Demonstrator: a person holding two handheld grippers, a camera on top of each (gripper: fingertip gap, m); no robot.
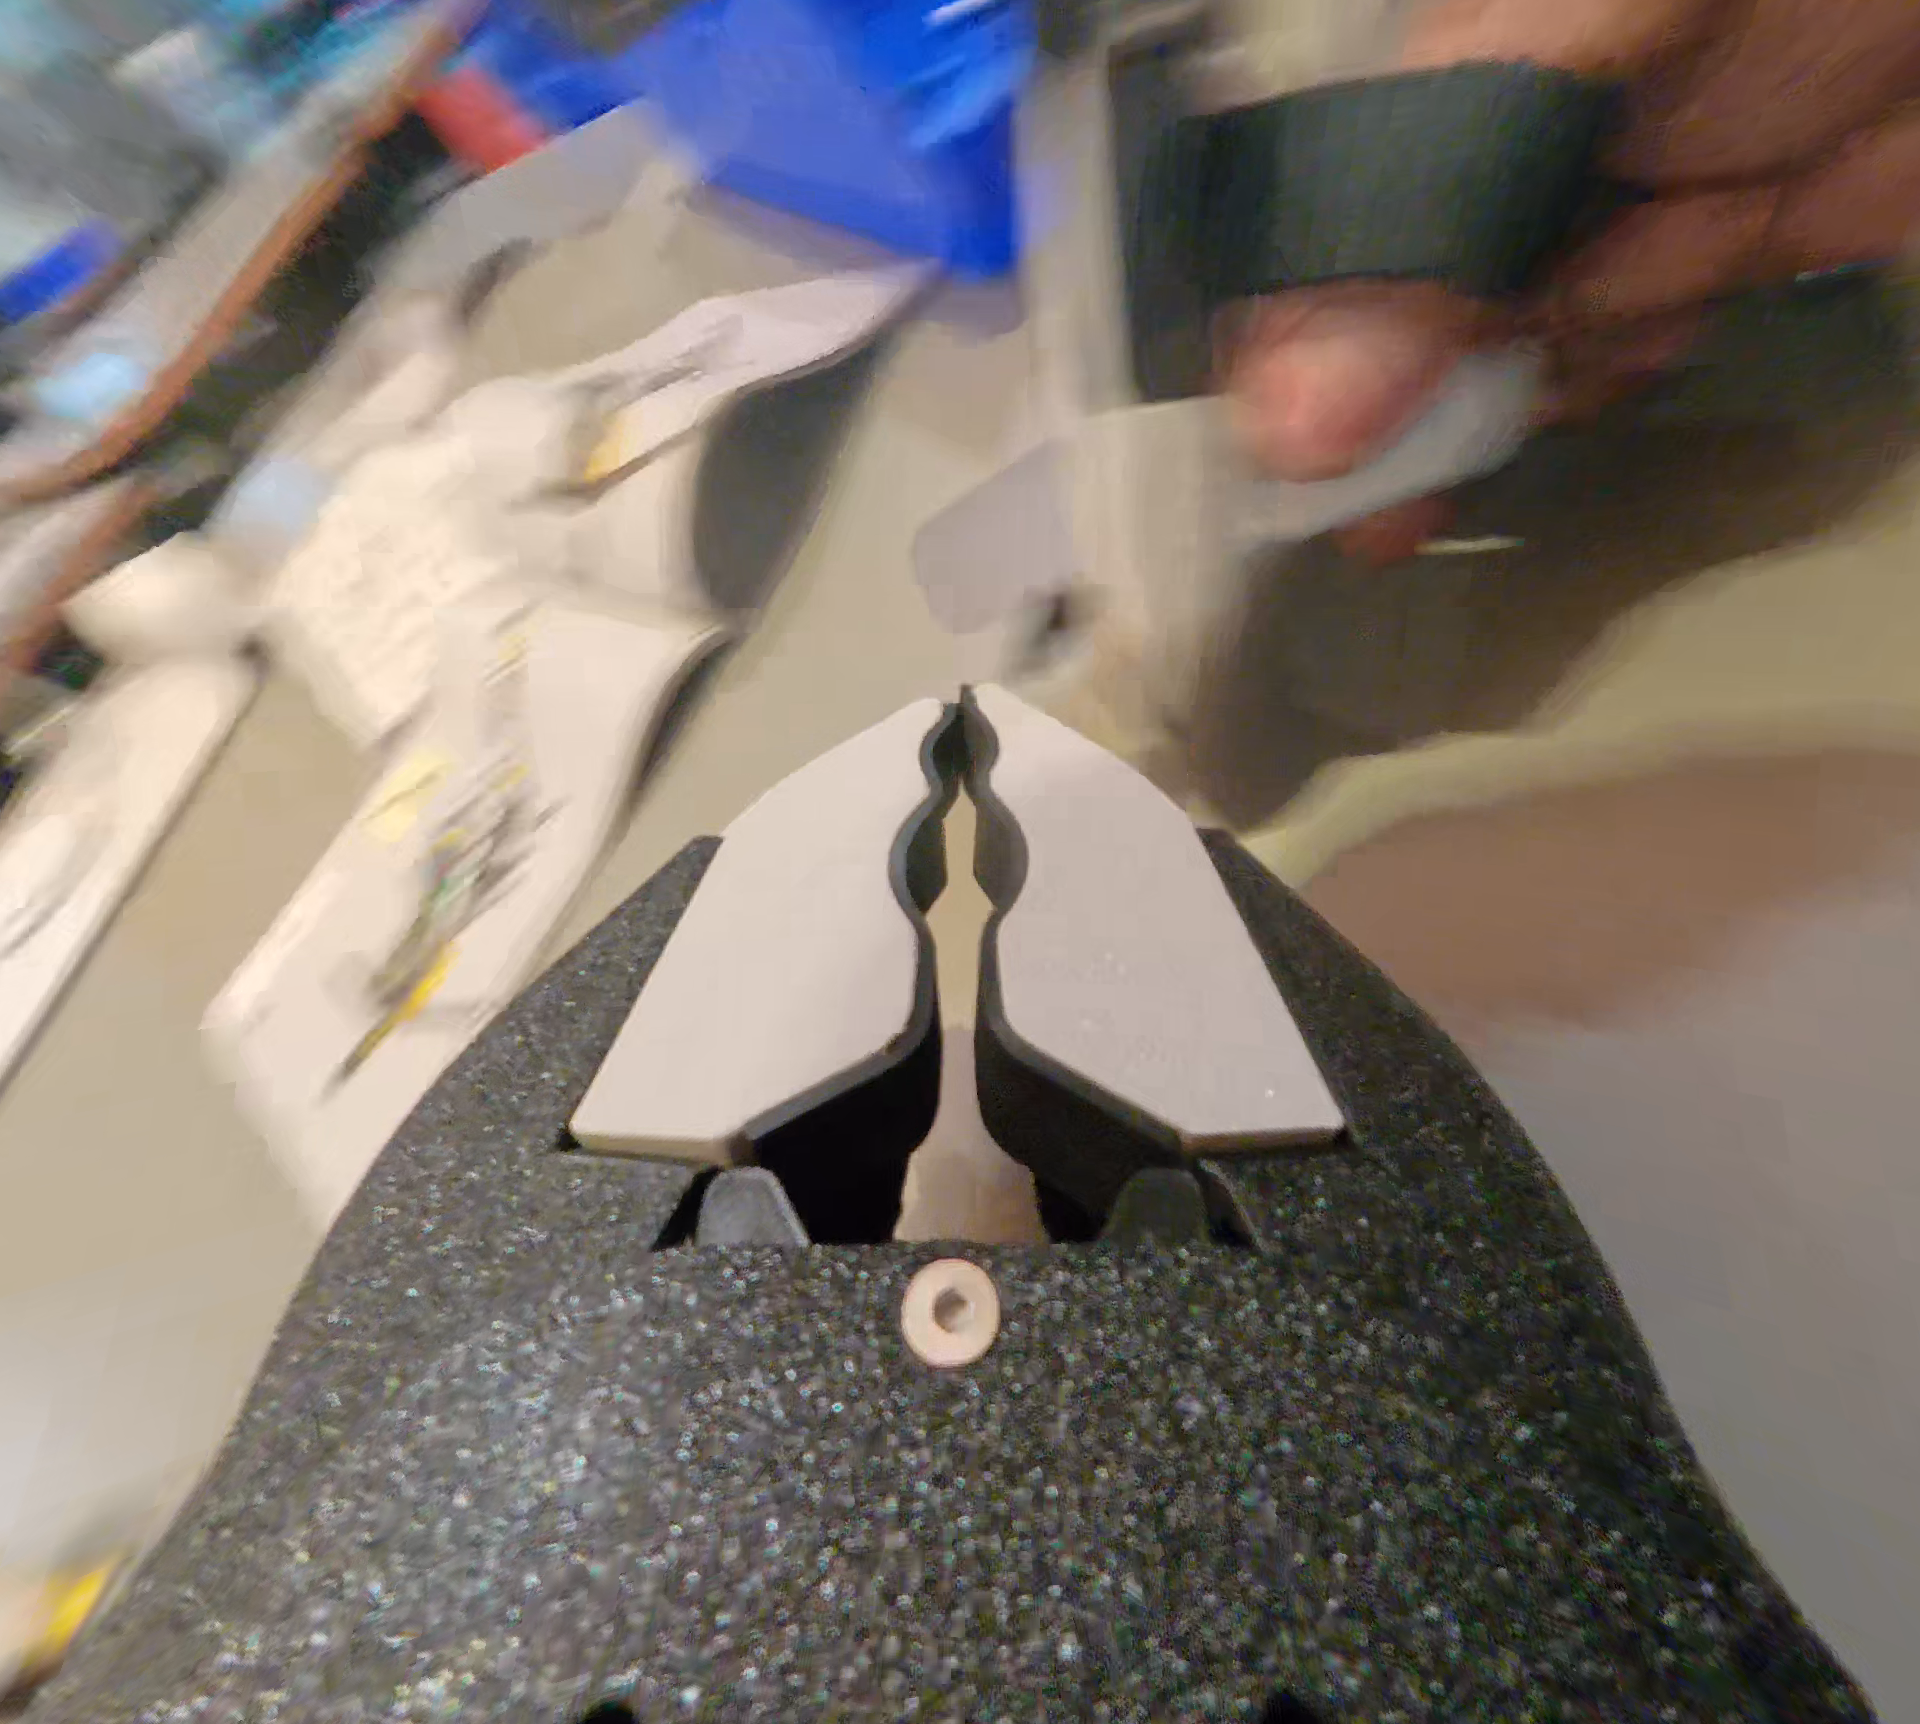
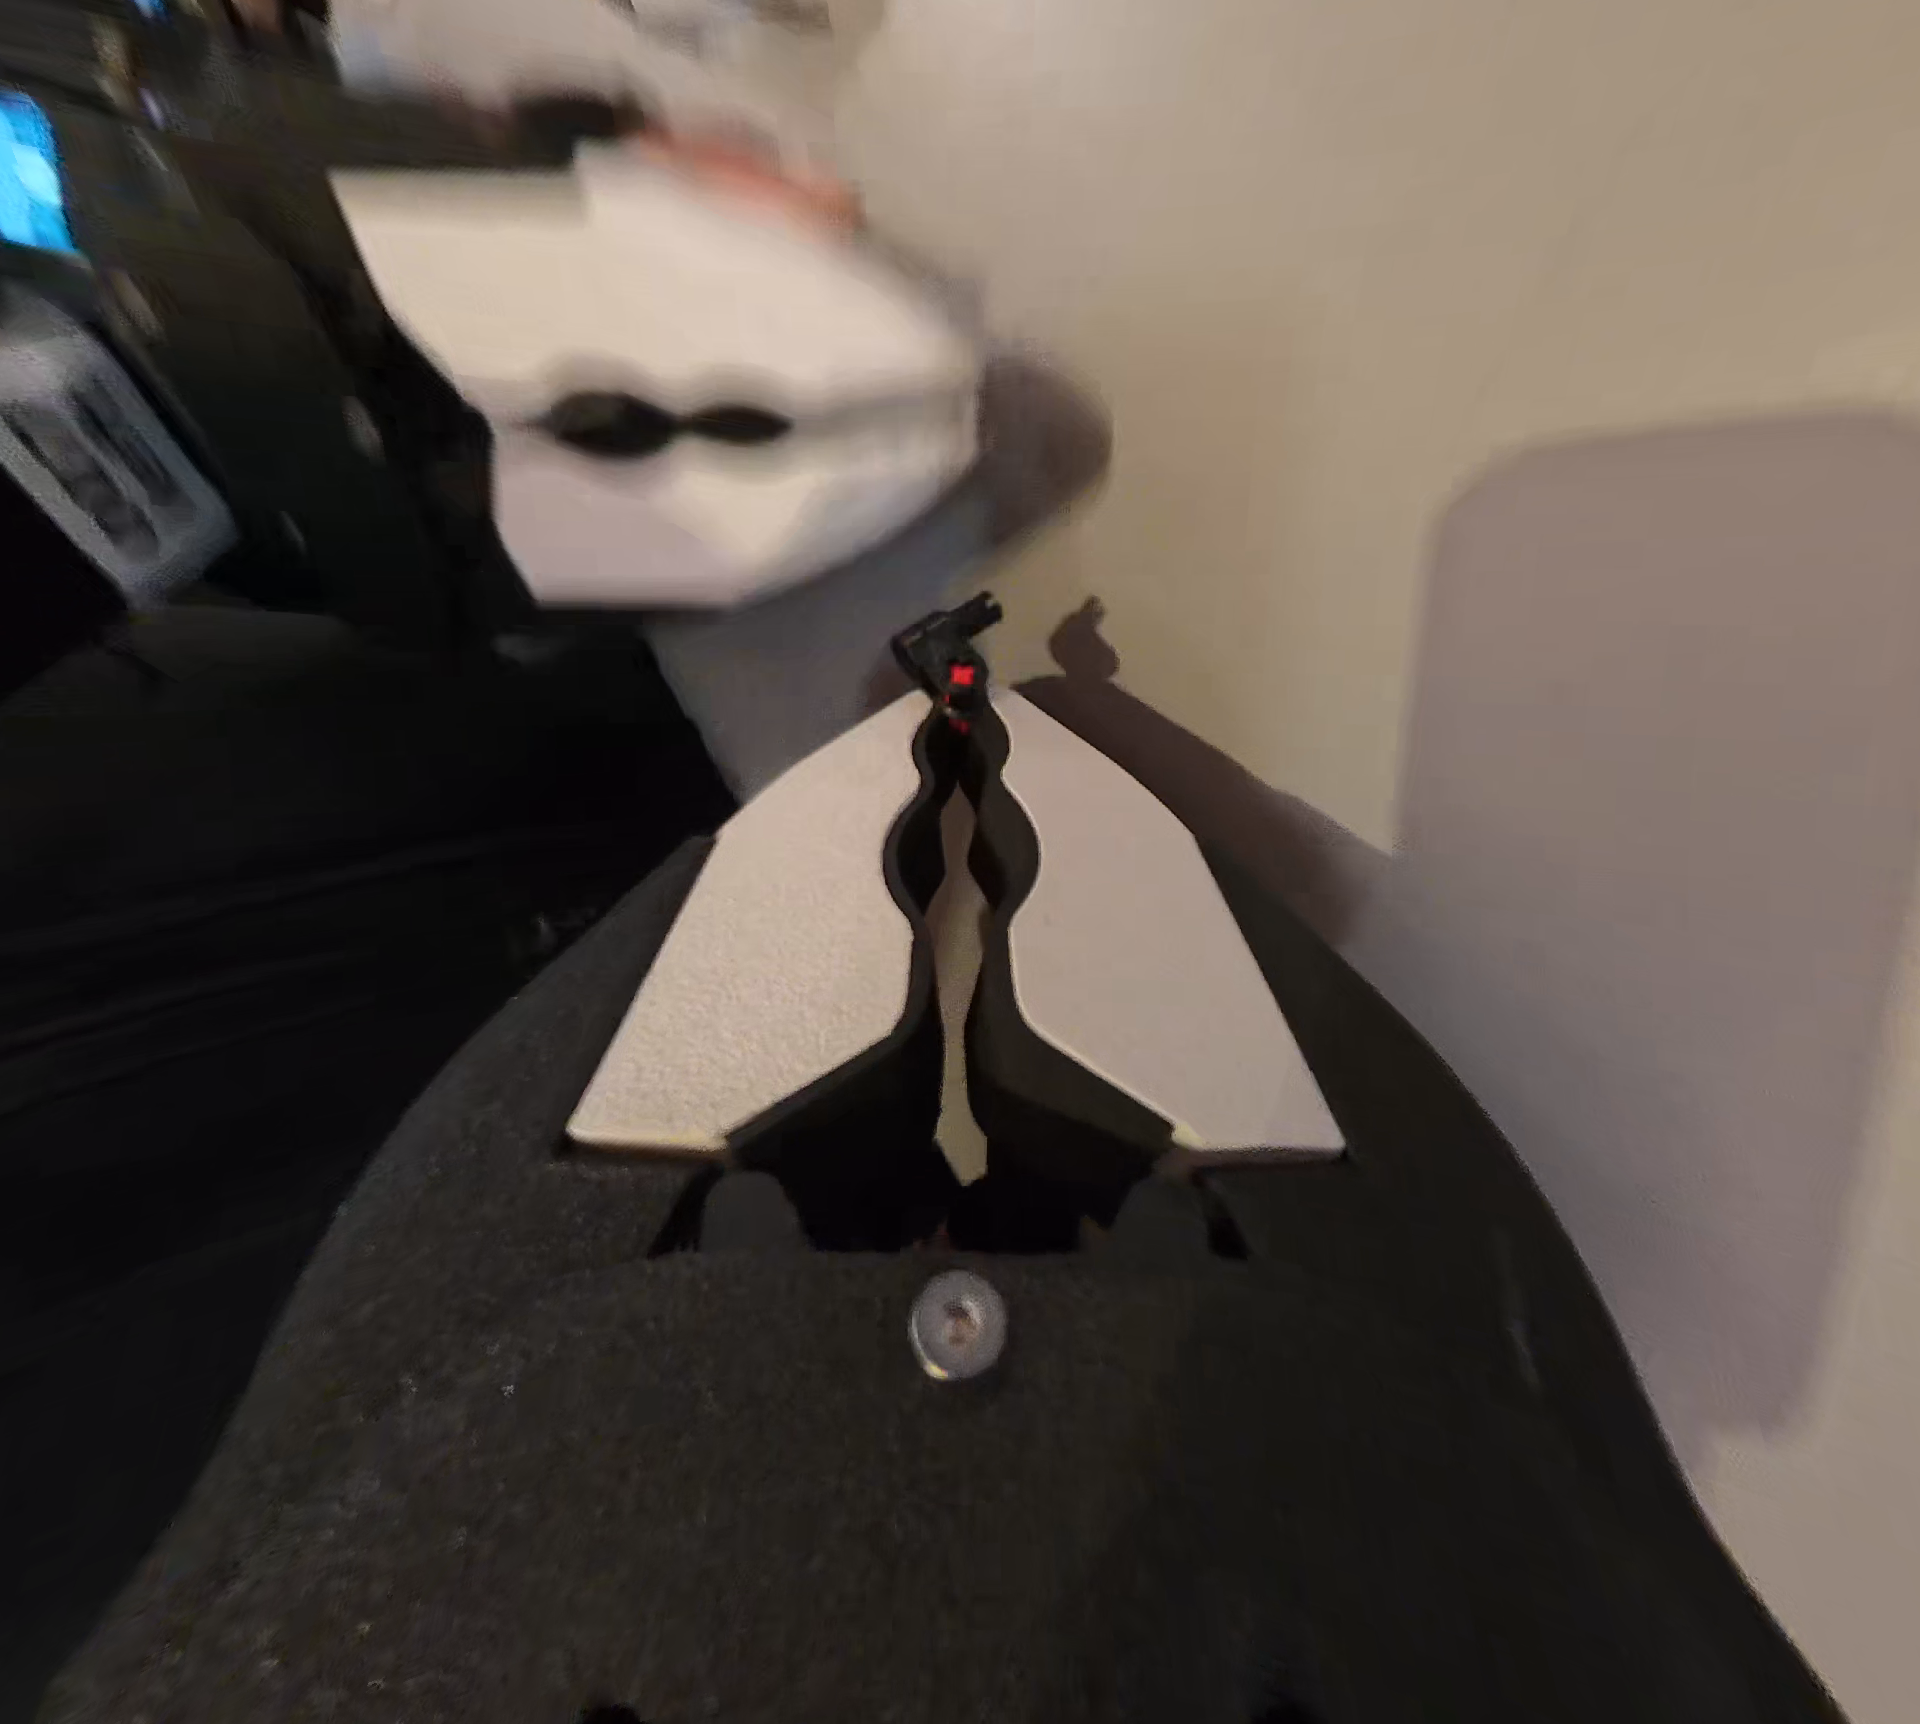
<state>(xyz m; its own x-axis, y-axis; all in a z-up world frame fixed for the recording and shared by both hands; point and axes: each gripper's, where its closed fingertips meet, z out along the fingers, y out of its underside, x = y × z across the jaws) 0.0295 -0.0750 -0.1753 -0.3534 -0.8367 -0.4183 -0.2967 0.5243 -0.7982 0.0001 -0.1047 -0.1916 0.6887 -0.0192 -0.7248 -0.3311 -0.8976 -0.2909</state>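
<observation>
In the right wrist view my right gripper is shut on a small black part with a red mark, which sticks out beyond the fingertips above a pale tabletop. In the left wrist view my left gripper is shut, its grey fingertips meeting, and I see nothing between them. The other gripper shows blurred at the upper right, held by a hand with a black strap. The left gripper also shows blurred in the right wrist view, its fingers together.
Both views are smeared by motion. White boxes and papers lie at the left of the table, with a blue bin behind them. Dark equipment with blue screens stands at the left of the right wrist view.
</observation>
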